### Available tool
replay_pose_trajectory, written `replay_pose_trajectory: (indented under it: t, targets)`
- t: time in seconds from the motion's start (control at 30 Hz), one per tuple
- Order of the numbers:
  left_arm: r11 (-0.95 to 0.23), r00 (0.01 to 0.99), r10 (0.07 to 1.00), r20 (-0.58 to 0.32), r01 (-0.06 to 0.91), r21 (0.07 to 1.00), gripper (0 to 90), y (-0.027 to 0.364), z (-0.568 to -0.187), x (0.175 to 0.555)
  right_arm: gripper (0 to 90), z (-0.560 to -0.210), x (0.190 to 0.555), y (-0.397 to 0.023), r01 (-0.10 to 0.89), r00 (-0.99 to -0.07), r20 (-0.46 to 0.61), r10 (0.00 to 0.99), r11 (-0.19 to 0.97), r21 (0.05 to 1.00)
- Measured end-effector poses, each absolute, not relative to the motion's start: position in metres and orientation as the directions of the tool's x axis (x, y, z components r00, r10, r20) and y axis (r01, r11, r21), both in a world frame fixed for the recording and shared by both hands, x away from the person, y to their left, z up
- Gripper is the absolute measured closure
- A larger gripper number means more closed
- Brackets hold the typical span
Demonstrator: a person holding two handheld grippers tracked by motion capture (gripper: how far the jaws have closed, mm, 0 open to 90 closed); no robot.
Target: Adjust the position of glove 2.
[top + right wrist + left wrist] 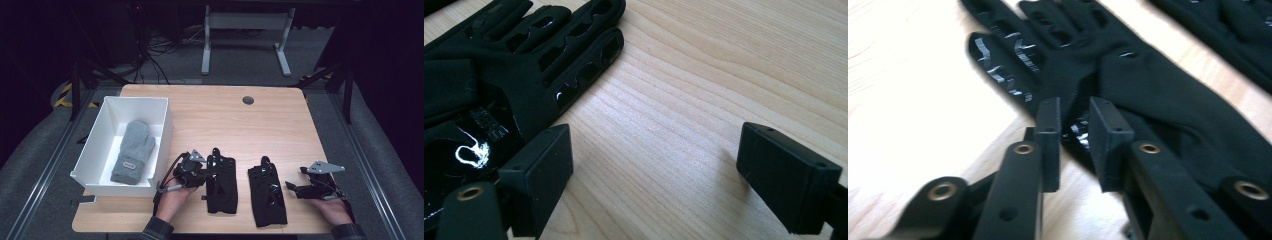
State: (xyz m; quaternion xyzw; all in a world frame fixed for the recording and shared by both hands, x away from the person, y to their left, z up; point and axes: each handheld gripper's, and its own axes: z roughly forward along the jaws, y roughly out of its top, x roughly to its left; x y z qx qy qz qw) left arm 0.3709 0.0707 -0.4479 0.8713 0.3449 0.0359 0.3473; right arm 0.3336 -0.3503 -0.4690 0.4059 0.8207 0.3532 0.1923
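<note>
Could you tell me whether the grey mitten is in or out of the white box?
In: the grey mitten lies flat on the white box floor.

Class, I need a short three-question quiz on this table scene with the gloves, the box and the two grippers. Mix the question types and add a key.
1. True or false: the grey mitten lies inside the white box.
2. How many black gloves lie on the table?
3. Which gripper's fingers stand wider apart? A) left gripper B) right gripper

Key:
1. True.
2. Two: the left glove and the right glove.
3. B. The right gripper's fingers are spread over bare wood beside the right glove; the left gripper's stand narrowly apart at the left glove's edge.
</note>
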Motion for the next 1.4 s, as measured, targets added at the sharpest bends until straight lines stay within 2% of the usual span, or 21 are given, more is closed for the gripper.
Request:
replay_pose_trajectory:
  t: [0.13, 0.27, 0.53, 0.6, 0.77, 0.8, 0.83, 0.93, 0.97, 1.0, 1.13, 1.17, 1.2, 1.4]
  targets:
    - [-0.511, 0.742, 0.646, -0.180, 0.596, 0.619, 67.1, 0.070, -0.453, 0.374, 15.4, -0.469, 0.334, -0.350, 0.530, -0.598, -0.029, 0.801, 0.422, 0.736]
    - [-0.522, 0.743, 0.643, -0.185, 0.601, 0.605, 67.5, 0.066, -0.456, 0.376, 15.4, -0.469, 0.334, -0.350, 0.530, -0.597, -0.028, 0.801, 0.421, 0.736]
    - [-0.508, 0.735, 0.639, -0.227, 0.625, 0.593, 81.0, 0.065, -0.456, 0.376, 15.4, -0.469, 0.334, -0.350, 0.531, -0.597, -0.028, 0.802, 0.421, 0.736]
    - [-0.506, 0.732, 0.640, -0.232, 0.629, 0.590, 86.9, 0.065, -0.456, 0.377, 15.4, -0.469, 0.334, -0.350, 0.530, -0.597, -0.028, 0.801, 0.421, 0.736]
    - [-0.503, 0.730, 0.642, -0.234, 0.632, 0.589, 88.8, 0.065, -0.455, 0.378, 17.3, -0.469, 0.333, -0.351, 0.526, -0.601, -0.027, 0.798, 0.421, 0.739]
    - [-0.495, 0.726, 0.645, -0.238, 0.634, 0.594, 88.9, 0.065, -0.454, 0.378, 23.9, -0.468, 0.332, -0.352, 0.527, -0.602, -0.030, 0.798, 0.426, 0.736]
    - [-0.495, 0.726, 0.645, -0.238, 0.634, 0.594, 88.9, 0.065, -0.454, 0.378, 23.9, -0.468, 0.332, -0.352, 0.527, -0.602, -0.030, 0.798, 0.426, 0.736]
    - [-0.479, 0.727, 0.637, -0.256, 0.634, 0.607, 88.9, 0.068, -0.452, 0.378, 47.7, -0.461, 0.330, -0.355, 0.530, -0.612, -0.011, 0.791, 0.421, 0.736]
    - [-0.470, 0.728, 0.630, -0.271, 0.634, 0.614, 89.0, 0.069, -0.449, 0.378, 61.6, -0.458, 0.327, -0.356, 0.520, -0.634, 0.006, 0.774, 0.420, 0.744]
    - [-0.470, 0.728, 0.630, -0.271, 0.634, 0.614, 89.0, 0.069, -0.449, 0.378, 61.6, -0.458, 0.327, -0.356, 0.520, -0.634, 0.006, 0.774, 0.420, 0.744]
    - [-0.437, 0.732, 0.601, -0.322, 0.637, 0.635, 89.0, 0.074, -0.443, 0.377, 86.2, -0.453, 0.316, -0.352, 0.500, -0.706, 0.037, 0.707, 0.461, 0.733]
    - [-0.437, 0.732, 0.601, -0.322, 0.637, 0.635, 89.0, 0.074, -0.443, 0.377, 86.2, -0.453, 0.316, -0.352, 0.500, -0.706, 0.037, 0.707, 0.461, 0.733]
    - [-0.431, 0.732, 0.596, -0.330, 0.638, 0.638, 89.0, 0.074, -0.442, 0.377, 90.0, -0.454, 0.312, -0.349, 0.498, -0.729, 0.049, 0.683, 0.480, 0.722]
    - [-0.407, 0.737, 0.560, -0.378, 0.643, 0.650, 89.0, 0.076, -0.439, 0.375, 90.0, -0.457, 0.308, -0.337, 0.490, -0.774, 0.071, 0.629, 0.524, 0.697]
